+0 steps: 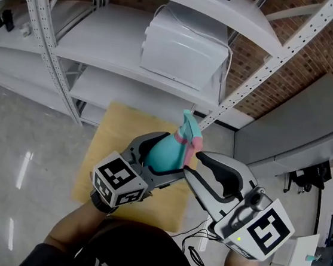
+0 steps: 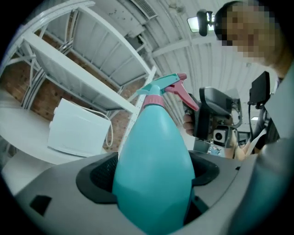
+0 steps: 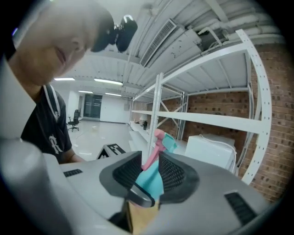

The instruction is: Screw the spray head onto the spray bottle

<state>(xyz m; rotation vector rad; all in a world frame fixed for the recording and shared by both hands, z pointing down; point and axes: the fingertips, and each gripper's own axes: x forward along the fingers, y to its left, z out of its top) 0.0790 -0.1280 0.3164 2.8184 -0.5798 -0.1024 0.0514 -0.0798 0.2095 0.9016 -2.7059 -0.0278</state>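
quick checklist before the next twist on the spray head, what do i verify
1. Bottle clamped in the left gripper: ok, fingers press both sides.
2. Spray head sitting on the bottle neck: ok, pink collar is on top.
3. Collar fully screwed down: cannot tell.
4. Right gripper gripping the spray head: not ok, its fingers stand apart, not pressing it.
5. Right gripper lined up with the spray head: ok, the head shows through the gap.
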